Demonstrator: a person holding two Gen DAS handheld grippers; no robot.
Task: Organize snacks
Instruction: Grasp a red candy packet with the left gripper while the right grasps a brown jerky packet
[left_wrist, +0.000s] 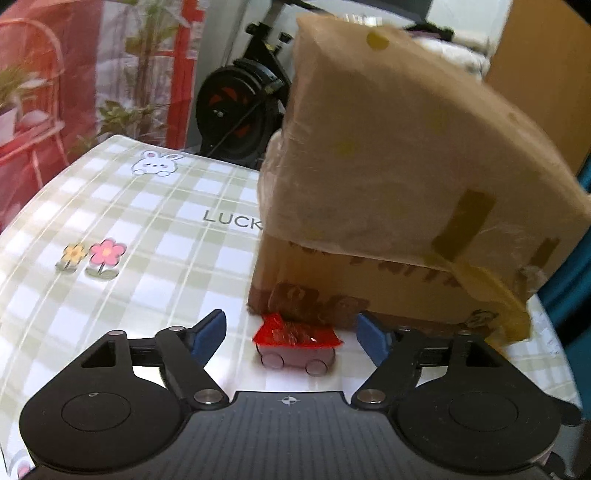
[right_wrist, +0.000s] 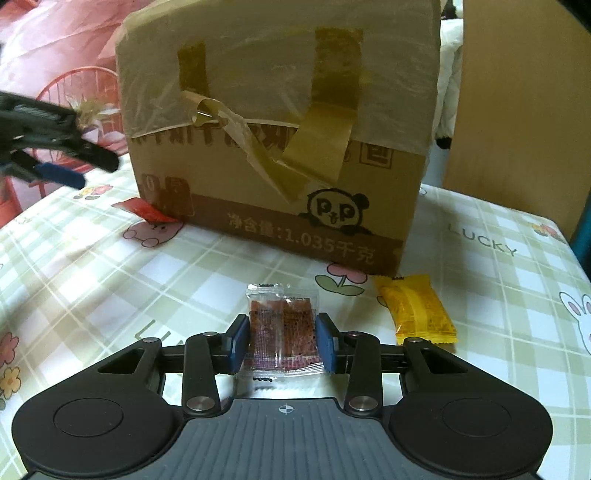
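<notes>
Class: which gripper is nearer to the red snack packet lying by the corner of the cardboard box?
Left. The left gripper stands open with the red packet between its fingers, untouched. The right gripper sits farther along the box, shut on a clear packet.

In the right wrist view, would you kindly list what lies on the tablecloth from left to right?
Red packet by the box's left corner → clear packet with brown contents between the right gripper fingers → yellow packet.
</notes>
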